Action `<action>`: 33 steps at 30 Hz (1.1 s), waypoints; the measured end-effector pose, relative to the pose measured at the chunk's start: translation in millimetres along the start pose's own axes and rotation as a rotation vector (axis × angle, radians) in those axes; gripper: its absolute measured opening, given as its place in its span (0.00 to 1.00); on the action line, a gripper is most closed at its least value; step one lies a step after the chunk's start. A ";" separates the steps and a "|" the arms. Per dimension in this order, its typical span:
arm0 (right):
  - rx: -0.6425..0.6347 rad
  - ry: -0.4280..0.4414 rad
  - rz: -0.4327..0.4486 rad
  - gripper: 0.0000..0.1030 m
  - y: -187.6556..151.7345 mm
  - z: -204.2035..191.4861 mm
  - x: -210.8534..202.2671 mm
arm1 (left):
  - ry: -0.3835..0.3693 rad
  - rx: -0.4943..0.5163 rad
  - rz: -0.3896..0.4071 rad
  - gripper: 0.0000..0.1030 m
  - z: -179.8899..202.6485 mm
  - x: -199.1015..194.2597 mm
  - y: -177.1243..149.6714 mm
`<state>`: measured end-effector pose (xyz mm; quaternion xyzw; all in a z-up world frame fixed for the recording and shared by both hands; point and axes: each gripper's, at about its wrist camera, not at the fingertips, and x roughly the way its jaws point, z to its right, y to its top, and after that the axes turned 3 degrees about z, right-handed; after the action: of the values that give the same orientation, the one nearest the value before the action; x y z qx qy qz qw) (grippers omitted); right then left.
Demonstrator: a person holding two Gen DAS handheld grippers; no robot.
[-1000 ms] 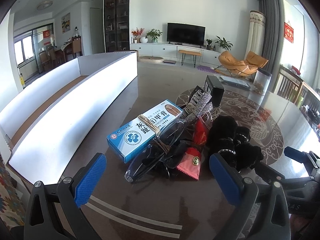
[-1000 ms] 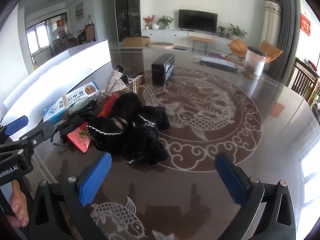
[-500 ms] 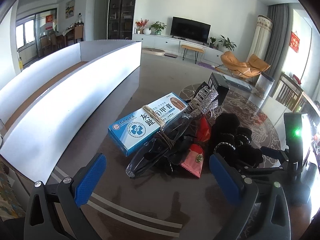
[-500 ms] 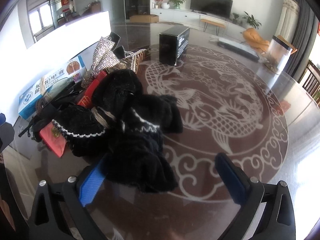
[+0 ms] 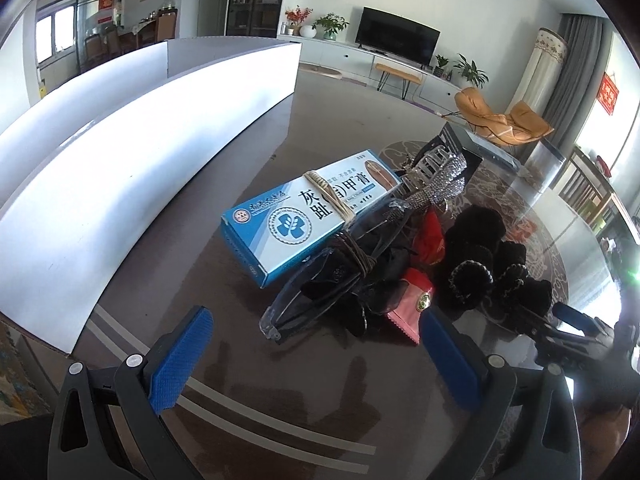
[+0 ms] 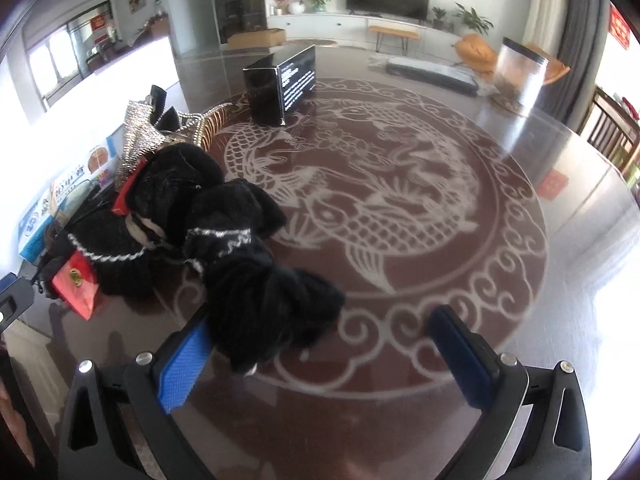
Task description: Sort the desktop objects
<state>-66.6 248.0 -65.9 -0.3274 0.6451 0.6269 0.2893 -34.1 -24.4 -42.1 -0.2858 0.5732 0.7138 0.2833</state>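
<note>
- The right gripper (image 6: 320,350) is spread wide and holds nothing. Its left blue pad (image 6: 182,364) is just beside the black fluffy hair ties (image 6: 256,280), which partly sit between the two pads.
- The left gripper (image 5: 316,364) is spread wide too, with nothing in it. It hangs low over the table (image 5: 248,384), near the pile.
- I think the sorting is only starting. The right gripper looks ready to pick up the hair ties first.
- Next it should slide in so the fluff sits between both pads, then squeeze softly.
- The hair ties are dark and fuzzy, with shiny silver trim. They look squishy and may snag on each other.
- Beside them lie a red packet (image 5: 412,308), clear glasses (image 5: 320,292), a sparkly hair clip (image 5: 440,176) and a blue and white box (image 5: 304,220).
- A long white tray (image 5: 120,168) stands well apart on the left, maybe for the sorted things.
</note>
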 end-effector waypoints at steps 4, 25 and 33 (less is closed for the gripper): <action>-0.060 0.100 0.102 1.00 -0.4 -29.5 -28.5 | 0.009 -0.019 0.002 1.00 -1.5 -0.1 1.4; -0.045 0.275 0.018 1.00 37.7 -67.8 36.2 | 0.031 -0.011 -0.017 1.00 -1.6 0.8 -1.5; -0.083 0.095 -0.008 1.00 24.3 -44.1 28.9 | 0.003 -0.023 -0.030 1.00 -3.6 0.0 -4.7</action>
<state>-101.9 202.3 -71.4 -0.3710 0.6303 0.6357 0.2468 -30.4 -27.1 -45.8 -0.2983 0.5612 0.7156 0.2898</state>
